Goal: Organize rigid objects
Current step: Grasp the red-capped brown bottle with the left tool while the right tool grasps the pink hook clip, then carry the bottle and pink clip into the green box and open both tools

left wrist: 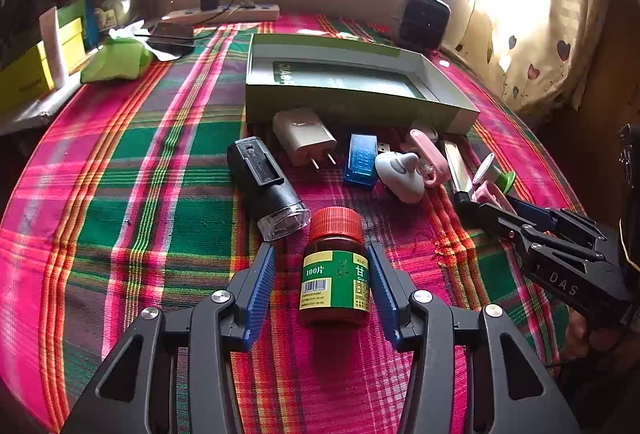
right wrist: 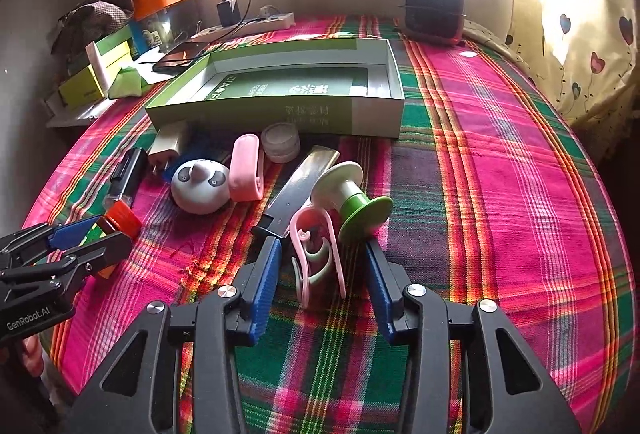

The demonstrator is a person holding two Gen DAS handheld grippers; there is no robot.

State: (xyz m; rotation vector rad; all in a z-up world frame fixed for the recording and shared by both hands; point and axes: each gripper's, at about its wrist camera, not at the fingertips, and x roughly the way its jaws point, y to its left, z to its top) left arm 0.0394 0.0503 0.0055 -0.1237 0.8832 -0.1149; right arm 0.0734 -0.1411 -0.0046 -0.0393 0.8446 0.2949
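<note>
My left gripper (left wrist: pixel 322 254) is open around a brown pill bottle (left wrist: pixel 335 274) with a red cap, lying on the plaid cloth; both blue pads stand apart from it. My right gripper (right wrist: pixel 322 248) is open around a pink and white clip (right wrist: pixel 316 254). Just beyond it stand a white and green spool (right wrist: pixel 350 199) and a knife (right wrist: pixel 302 185). An open green box (left wrist: pixel 352 85) lies behind the pile; it also shows in the right wrist view (right wrist: pixel 280 105). A black torch (left wrist: pixel 266 185), white charger (left wrist: pixel 304 135), blue USB device (left wrist: pixel 362 157) and white panda gadget (right wrist: pixel 200 185) lie in front of it.
A pink case (right wrist: pixel 246 167) and a clear round jar (right wrist: pixel 280 141) lie by the box. A black speaker (right wrist: pixel 434 7), a power strip (right wrist: pixel 248 23) and a phone (right wrist: pixel 182 53) are at the back. Yellow boxes (left wrist: pixel 40 65) stack at the left edge.
</note>
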